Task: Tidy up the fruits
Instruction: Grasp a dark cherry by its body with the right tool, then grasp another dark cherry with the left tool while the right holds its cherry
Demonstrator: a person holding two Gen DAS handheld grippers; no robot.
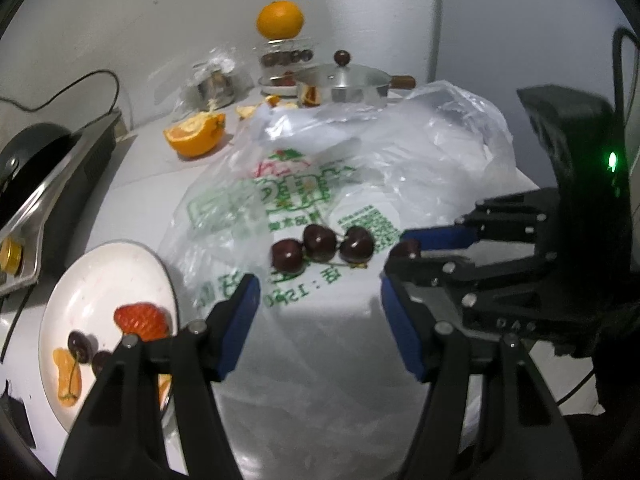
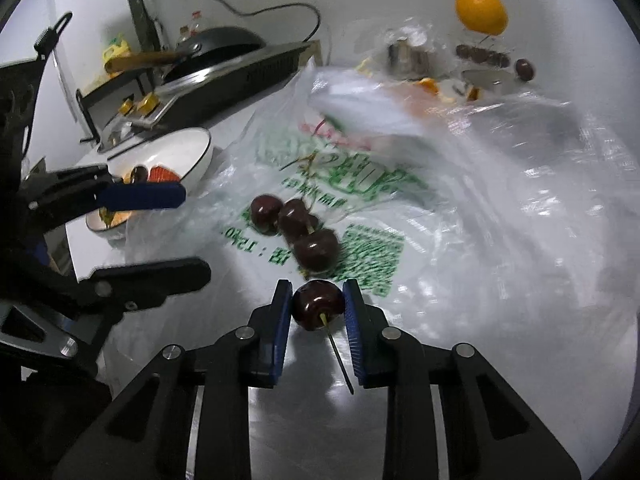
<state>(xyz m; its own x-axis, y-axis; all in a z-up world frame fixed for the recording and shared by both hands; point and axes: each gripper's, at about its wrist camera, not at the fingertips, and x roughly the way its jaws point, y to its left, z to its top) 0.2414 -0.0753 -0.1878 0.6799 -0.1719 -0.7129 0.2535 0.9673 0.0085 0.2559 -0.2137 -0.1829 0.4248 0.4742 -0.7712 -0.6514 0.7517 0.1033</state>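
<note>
On the printed plastic bag (image 2: pixel 360 184) spread over the worktop (image 1: pixel 320 380), my right claw (image 2: pixel 318 306) is closed on one dark cherry (image 2: pixel 318 304), its stem pointing back toward me between the blue pads. Three more cherries (image 2: pixel 294 226) lie loose on the bag just beyond it, touching one another. My left claw (image 1: pixel 320 320) hangs open and empty nearby, its jaws spread wide. At the left edge stands the white plate (image 1: pixel 100 276), which already carries a strawberry half (image 1: pixel 140 320), an orange segment (image 1: pixel 66 376) and a couple of cherries, so I judge the sorting partly done. What is left, as I read it, is this cherry, the three on the bag, and perhaps the cut orange (image 1: pixel 196 136) farther back.
</note>
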